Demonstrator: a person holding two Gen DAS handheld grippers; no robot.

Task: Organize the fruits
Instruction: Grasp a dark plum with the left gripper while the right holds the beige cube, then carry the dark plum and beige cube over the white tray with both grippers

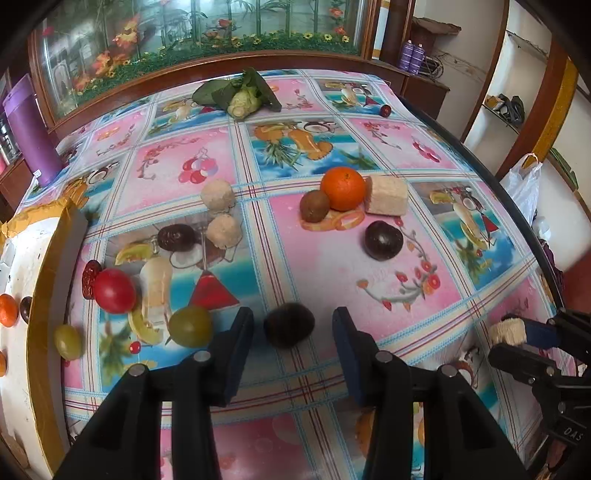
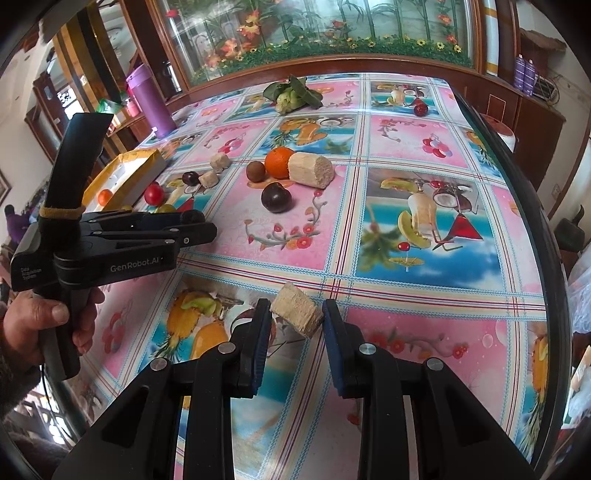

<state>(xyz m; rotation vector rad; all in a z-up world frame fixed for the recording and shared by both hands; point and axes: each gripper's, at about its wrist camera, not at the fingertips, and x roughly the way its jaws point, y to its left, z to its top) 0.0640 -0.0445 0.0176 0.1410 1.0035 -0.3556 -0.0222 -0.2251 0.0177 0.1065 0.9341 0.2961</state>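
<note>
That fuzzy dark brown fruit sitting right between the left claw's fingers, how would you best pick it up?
Grip the dark brown fruit across its widest middle, one finger on each side. Come straight forward and down from the near edge: the left claw is open and already straddles it. It is round, so off-centre pressure may make it roll away.

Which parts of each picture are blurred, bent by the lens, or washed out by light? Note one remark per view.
Left wrist view: the dark round fruit between the open fingers is soft and blurred, the table edge bows into a curve, and the white tray is overexposed. Right wrist view: the cabinet glass shows reflections, and the table edge curves strongly.
</note>
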